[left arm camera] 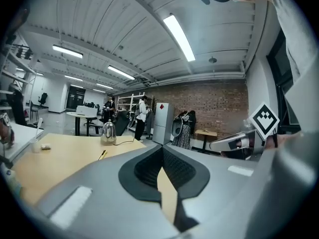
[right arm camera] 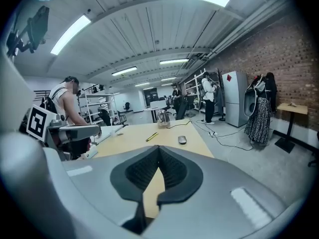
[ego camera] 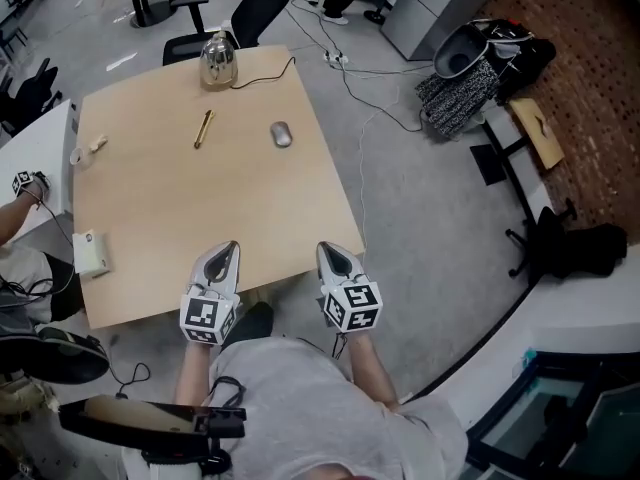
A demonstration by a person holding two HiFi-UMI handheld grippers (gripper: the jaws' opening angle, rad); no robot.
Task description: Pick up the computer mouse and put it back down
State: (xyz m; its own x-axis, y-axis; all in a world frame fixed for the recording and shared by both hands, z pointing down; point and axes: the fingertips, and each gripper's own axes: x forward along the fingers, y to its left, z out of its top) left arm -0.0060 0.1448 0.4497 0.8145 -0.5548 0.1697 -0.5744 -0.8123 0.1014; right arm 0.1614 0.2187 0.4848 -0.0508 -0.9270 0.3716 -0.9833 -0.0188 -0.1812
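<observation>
Left gripper (ego camera: 231, 247), right gripper (ego camera: 323, 248): fingers together, empty.

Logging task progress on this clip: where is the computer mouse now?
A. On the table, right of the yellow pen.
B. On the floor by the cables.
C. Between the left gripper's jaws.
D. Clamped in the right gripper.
A: the mouse lies on the table beside the yellow pen, and the left gripper and right gripper, both shut and empty, are at the near edge.
</observation>
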